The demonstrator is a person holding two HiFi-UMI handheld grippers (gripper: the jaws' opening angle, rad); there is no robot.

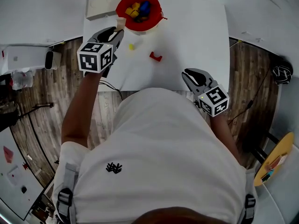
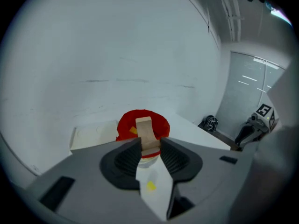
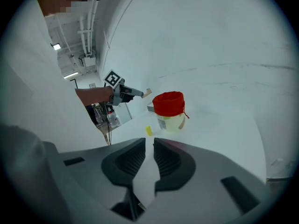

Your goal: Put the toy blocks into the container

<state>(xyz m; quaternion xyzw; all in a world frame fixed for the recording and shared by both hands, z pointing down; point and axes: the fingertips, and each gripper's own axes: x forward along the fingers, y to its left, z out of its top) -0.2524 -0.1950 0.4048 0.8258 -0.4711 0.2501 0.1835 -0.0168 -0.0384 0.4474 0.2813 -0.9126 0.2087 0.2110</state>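
A red-lined container (image 1: 156,14) stands at the far edge of the white table (image 1: 196,36), with several coloured blocks inside. My left gripper (image 1: 119,30) hovers just left of it, shut on a tan wooden block (image 1: 120,22). In the left gripper view the tan block (image 2: 145,130) sticks up between the pads, in front of the container (image 2: 126,125). A yellow block (image 1: 131,46) and a red block (image 1: 155,56) lie on the table. My right gripper (image 1: 188,73) hangs near the front edge, jaws a narrow gap apart and empty (image 3: 148,146).
A flat white box (image 1: 103,6) lies left of the container. Wooden floor with cables surrounds the table. A white device (image 1: 23,57) sits at the left, a black object (image 1: 281,73) and a yellow round stand (image 1: 275,164) at the right.
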